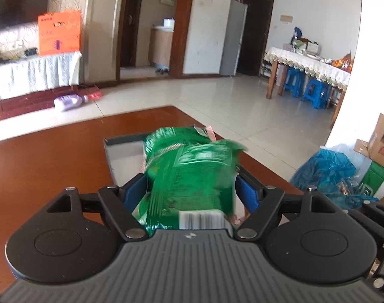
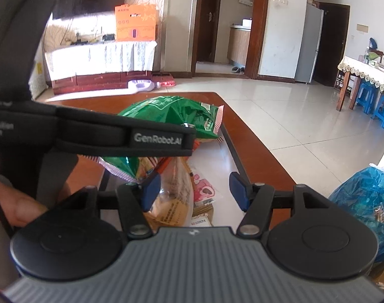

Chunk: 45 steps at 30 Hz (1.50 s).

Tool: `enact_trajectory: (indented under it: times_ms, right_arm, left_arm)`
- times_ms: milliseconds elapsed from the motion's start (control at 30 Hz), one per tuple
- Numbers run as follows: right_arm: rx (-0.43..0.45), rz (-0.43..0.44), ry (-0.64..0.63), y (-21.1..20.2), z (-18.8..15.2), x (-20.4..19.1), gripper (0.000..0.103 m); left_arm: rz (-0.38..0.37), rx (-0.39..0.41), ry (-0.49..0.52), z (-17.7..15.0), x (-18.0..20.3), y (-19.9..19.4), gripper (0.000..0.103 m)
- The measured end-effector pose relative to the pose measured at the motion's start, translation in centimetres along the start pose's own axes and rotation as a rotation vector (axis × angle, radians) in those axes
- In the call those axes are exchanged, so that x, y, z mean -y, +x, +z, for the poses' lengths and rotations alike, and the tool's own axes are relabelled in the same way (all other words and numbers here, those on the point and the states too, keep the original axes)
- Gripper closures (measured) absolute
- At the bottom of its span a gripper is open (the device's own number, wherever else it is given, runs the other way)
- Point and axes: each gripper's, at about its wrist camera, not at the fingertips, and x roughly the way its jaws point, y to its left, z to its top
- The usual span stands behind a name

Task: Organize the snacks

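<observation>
A green snack bag (image 1: pixel 189 171) lies lengthwise between the blue pads (image 1: pixel 135 193) of my left gripper (image 1: pixel 192 192), above a grey tray (image 1: pixel 121 151) on the brown table. The bag looks blurred. The left pad touches it, and a thin gap shows at the right pad. In the right wrist view the same green bag (image 2: pixel 171 113) hangs over the tray's far end, partly hidden by the left tool's black strap (image 2: pixel 121 136). My right gripper (image 2: pixel 195 192) stands open over the tray (image 2: pixel 212 161). A clear bag of yellowish snacks (image 2: pixel 171 202) and a pink packet (image 2: pixel 204 192) lie below it.
The brown table (image 1: pixel 52 156) ends just beyond the tray. A blue plastic bag (image 1: pixel 325 171) and a cardboard box (image 1: pixel 379 144) stand on the floor to the right. A lilac bottle (image 1: pixel 68 102) lies on the floor. A person's hand (image 2: pixel 15 209) grips the left tool.
</observation>
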Motion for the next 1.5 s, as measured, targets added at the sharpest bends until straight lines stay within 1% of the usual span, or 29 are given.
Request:
enact_trajectory:
  times_ms: [67,167,333,467,533,633,767,833,967,1000,1033,1067,1100,1200,1500]
  right_arm:
    - [0.011,0.001,0.004,-0.4,-0.1,-0.1,0.039]
    - [0.003,-0.001,0.001,-0.6,-0.5,-0.4,0.038]
    - [-0.009,-0.001,0.029,-0.7,-0.6,-0.4,0.038]
    - [-0.012,0.011,0.033,-0.9,-0.7,-0.6,0.038]
    - [-0.01,0.013,0.034,-1.0,-0.9,-0.6,0.038]
    - [-0.011,0.016,0.049,-1.1,-0.9,-0.5,0.038]
    - [-0.002,0.012,0.072,-1.5,-1.0,-0.2,0.038]
    - [-0.002,0.012,0.079,-1.6,-1.2,0.0,0.038]
    - [-0.003,0.019,0.091,-1.8,-1.6,0.1,0.037]
    - [-0.003,0.02,0.09,-1.9,-1.6,0.1,0.037]
    - [-0.003,0.021,0.088,-1.8,-1.6,0.0,0.034]
    - [-0.003,0.023,0.085,-1.8,-1.6,-0.1,0.027]
    - [0.001,0.025,0.082,-1.9,-1.5,-0.2,0.026]
    - [0.005,0.028,0.075,-2.0,-1.6,-0.4,0.026]
    - [0.0,0.021,0.07,-1.9,-1.6,-0.6,0.026]
  left_arm:
    - [0.011,0.031,0.006,0.1,-0.2,-0.9,0.014]
    - [0.051,0.061,0.013,0.2,-0.6,-2.1,0.007]
    - [0.075,0.064,0.015,0.0,-1.3,-2.9,0.004]
    - [0.081,0.103,0.019,0.0,-1.3,-3.9,0.0]
    - [0.084,0.109,0.021,0.0,-1.2,-4.2,0.0]
    - [0.139,0.096,0.029,0.2,-0.9,-4.1,0.0]
    - [0.117,0.101,-0.005,0.0,-1.4,-4.6,0.0]
    - [0.123,0.109,-0.001,-0.2,-1.3,-4.8,0.0]
    - [0.181,0.13,-0.008,-0.7,-1.4,-5.4,0.0]
    - [0.19,0.126,-0.01,-0.6,-1.4,-5.5,0.0]
    - [0.197,0.113,-0.006,-0.6,-1.4,-5.4,0.0]
    - [0.205,0.092,0.004,-0.5,-1.4,-5.2,0.0]
    - [0.215,0.07,0.017,-0.5,-1.2,-5.1,0.0]
    - [0.243,0.043,0.038,-0.4,-1.0,-4.8,0.0]
    - [0.227,0.015,0.0,-0.2,-1.4,-4.4,0.0]
